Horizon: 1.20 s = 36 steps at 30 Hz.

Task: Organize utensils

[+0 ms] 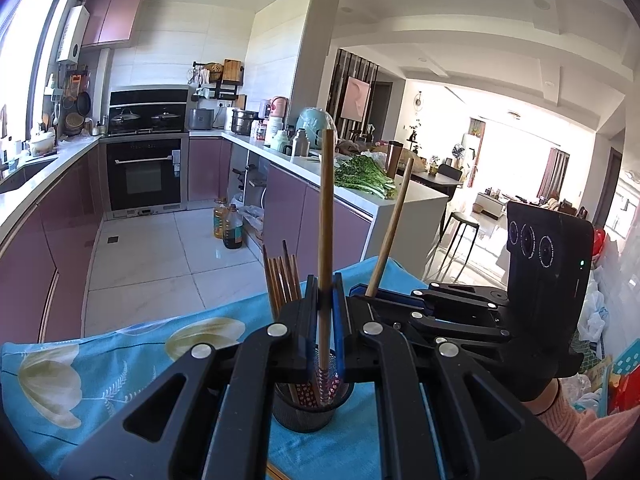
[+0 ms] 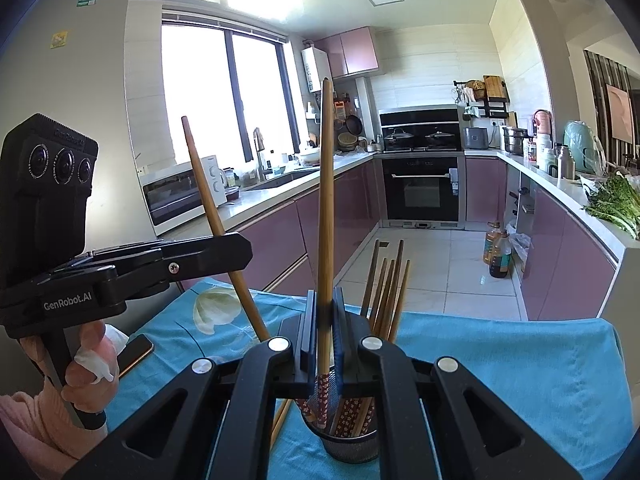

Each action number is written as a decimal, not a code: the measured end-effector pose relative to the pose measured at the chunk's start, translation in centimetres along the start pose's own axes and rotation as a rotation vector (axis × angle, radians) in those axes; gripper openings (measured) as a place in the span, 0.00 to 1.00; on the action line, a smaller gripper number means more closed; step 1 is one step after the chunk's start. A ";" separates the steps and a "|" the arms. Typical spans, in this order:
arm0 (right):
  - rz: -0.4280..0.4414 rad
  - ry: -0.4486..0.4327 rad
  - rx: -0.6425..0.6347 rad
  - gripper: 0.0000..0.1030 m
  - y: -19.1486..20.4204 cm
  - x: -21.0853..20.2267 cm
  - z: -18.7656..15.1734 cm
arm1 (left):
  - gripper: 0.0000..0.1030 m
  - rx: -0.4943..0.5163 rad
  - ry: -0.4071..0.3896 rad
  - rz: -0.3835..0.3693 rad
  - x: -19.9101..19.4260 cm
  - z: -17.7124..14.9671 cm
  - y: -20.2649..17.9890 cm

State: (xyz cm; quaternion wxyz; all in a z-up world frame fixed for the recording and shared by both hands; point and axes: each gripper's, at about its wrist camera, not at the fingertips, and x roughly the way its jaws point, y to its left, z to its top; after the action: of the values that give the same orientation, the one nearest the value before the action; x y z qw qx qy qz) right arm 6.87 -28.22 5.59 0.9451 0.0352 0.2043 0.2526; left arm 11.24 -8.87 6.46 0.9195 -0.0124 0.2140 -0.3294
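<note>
"GenRobot.AI" marks left tool (image 2: 236, 246) pinching chopstick (image 2: 200, 168).

home kitchen | built-in oven (image 2: 420, 190), sink (image 2: 280, 178), pink cabinets (image 1: 72, 208)

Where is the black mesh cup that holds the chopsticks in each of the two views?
Left wrist view: the mesh cup stands low, just left of centre, on the blue cloth, partly behind the tool.
Right wrist view: the cup stands bottom centre, slightly right.
Shared landmark: the black oven.

turquoise cloth (image 2: 520, 360) with pale flowers; brown chopsticks (image 2: 386, 296) with red floral tips.
</note>
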 end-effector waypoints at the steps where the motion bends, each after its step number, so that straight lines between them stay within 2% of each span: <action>1: -0.002 0.002 0.002 0.06 0.0 0.2 0.0 | 0.07 0.000 0.002 0.001 0.1 0.1 0.0; 16: -0.039 0.038 0.021 0.06 -0.2 2.2 -0.1 | 0.07 -0.003 0.041 0.013 1.4 0.0 -0.7; 36: -0.062 0.102 0.037 0.06 -0.6 4.5 -0.9 | 0.07 -0.003 0.148 0.037 3.5 -0.2 -0.9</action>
State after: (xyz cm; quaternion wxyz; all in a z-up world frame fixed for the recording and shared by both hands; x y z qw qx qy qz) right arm 10.32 -26.61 2.99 0.9400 0.0334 0.2579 0.2208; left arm 13.03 -11.71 5.07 0.9071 0.0144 0.2823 -0.3120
